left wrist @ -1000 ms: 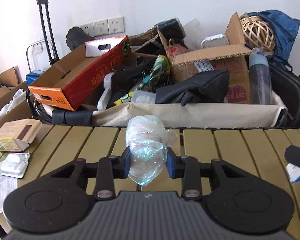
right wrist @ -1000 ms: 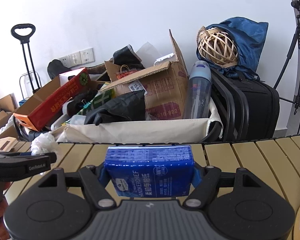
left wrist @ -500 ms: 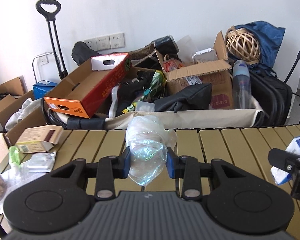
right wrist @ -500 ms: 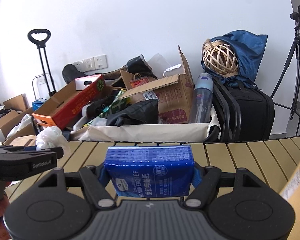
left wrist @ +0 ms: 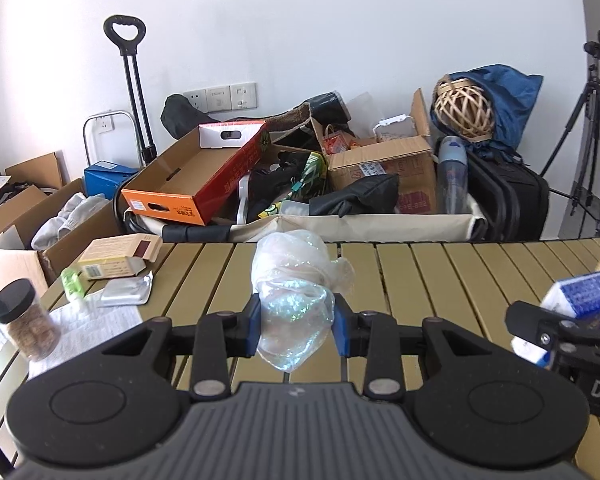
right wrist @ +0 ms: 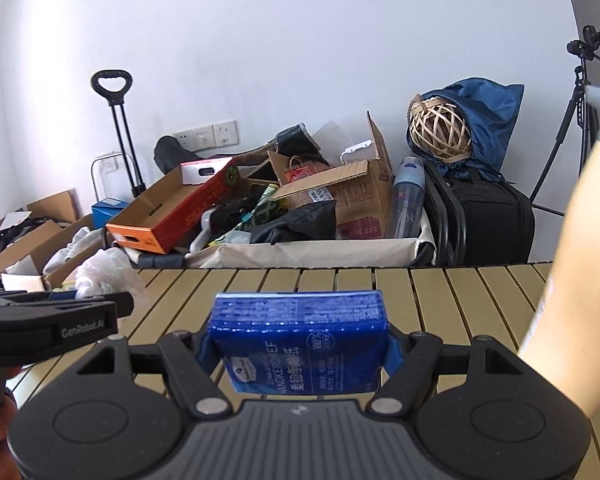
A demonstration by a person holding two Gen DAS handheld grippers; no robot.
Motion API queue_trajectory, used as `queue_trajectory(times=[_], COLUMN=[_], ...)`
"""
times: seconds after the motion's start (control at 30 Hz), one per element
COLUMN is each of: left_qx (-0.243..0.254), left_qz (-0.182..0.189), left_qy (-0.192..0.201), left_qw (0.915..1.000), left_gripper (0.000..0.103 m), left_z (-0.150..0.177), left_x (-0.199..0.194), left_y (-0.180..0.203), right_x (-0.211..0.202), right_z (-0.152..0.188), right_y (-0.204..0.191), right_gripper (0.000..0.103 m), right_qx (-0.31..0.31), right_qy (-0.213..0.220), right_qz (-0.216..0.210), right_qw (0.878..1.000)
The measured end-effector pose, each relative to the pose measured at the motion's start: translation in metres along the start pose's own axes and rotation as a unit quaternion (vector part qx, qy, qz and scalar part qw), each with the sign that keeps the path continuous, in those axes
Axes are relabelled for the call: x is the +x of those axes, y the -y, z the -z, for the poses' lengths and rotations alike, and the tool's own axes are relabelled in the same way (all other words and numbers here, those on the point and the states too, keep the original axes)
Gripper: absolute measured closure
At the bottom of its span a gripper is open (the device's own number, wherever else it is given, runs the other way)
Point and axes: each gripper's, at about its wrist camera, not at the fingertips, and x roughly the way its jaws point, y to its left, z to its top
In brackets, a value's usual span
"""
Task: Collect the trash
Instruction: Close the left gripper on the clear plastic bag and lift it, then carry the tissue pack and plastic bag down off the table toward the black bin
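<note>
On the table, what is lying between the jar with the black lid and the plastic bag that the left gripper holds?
In the left wrist view, a white paper sheet and a silver foil packet lie between the jar and the plastic bag.

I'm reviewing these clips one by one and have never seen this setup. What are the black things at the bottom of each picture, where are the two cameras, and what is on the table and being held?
There is no robot. A person carries a hand-held tool with two jaws in each hand, and each tool has a wide-angle camera looking forward along its jaws. The black shape at the bottom of each picture is that tool's own body.

In the left camera's picture, the left gripper is shut on a crumpled clear plastic bag. In the right camera's picture, the right gripper is shut on a blue tissue pack.

On the slatted table, towards its left end, lie a small cardboard box, a foil packet, printed paper and a black-lidded jar. Behind the table is a pile of boxes and bags.
</note>
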Motion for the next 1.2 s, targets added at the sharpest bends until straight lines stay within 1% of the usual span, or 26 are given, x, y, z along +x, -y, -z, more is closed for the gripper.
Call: queue_trajectory(times=[0.37,0.63,1.0,1.2], left_qx=[0.005,0.012,0.008,0.006], left_qz=[-0.002,-0.002,-0.009,-0.003], left_qy=[0.027,0.049,0.061,0.068], left_qw=[0.9996,0.9987,0.9981,0.9977], left_gripper=[0.068,0.068,0.068,0.068], left_z=[0.044,0.076,0.122,0.152], left_x=[-0.095,-0.155,-0.204,-0.227], left_y=[-0.007,-0.013,-0.03,-0.034], right_x=[-0.094,-0.147,-0.199,-0.216], right_z=[0.028,0.054,0.094,0.12], right_y=[-0.022,-0.038,-0.05,-0.051], right_gripper=[0.03,0.03,0.03,0.03], right_qx=[-0.008,-0.016,-0.022,-0.02], right_qy=[0.011,0.012,0.007,-0.001], right_qz=[-0.008,-0.013,-0.018,-0.023], right_qw=[1.0,1.0,1.0,1.0])
